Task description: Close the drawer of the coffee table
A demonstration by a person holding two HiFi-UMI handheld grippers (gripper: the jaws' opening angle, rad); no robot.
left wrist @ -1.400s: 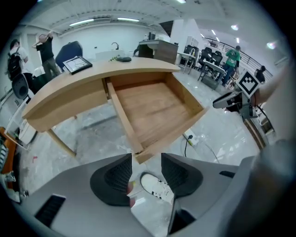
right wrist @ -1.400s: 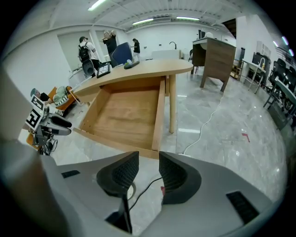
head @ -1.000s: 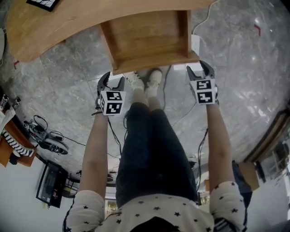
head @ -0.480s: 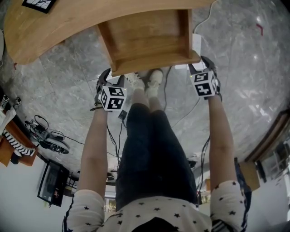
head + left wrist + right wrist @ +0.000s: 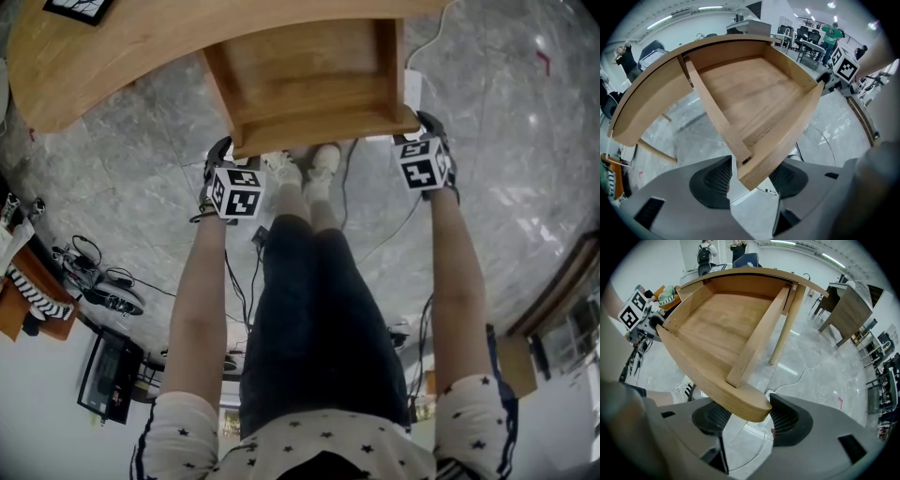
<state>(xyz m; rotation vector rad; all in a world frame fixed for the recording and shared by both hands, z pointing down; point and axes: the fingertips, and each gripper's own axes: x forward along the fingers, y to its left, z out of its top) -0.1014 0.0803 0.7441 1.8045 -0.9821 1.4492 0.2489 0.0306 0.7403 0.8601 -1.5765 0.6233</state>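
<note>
The left gripper (image 5: pixel 751 180) has its grey moulded jaws spread. Its dark ribbed pads (image 5: pixel 712 180) flank the squared near corner of the drawer (image 5: pixel 750 98) front, and I cannot tell whether they touch the wood. The right gripper (image 5: pixel 745 423) is likewise parted, its jaws straddling the opposite end of that front, where the board is rounded off and smooth. The front is a thick, gently bowed slab of pale, fine-grained wood. Behind it the drawer is a shallow box with a flat bottom and thin, straight side walls. It stands pulled well out from under the coffee table (image 5: pixel 112 47), whose top is a curved sweep of the same honey-coloured timber. A round wooden leg (image 5: pixel 783 333) drops beside the drawer's right wall. Below lies a glossy grey marbled floor (image 5: pixel 141 141), with a white cable (image 5: pixel 806 372) snaking over it and white sneakers (image 5: pixel 305 167) just under the drawer front.
</note>
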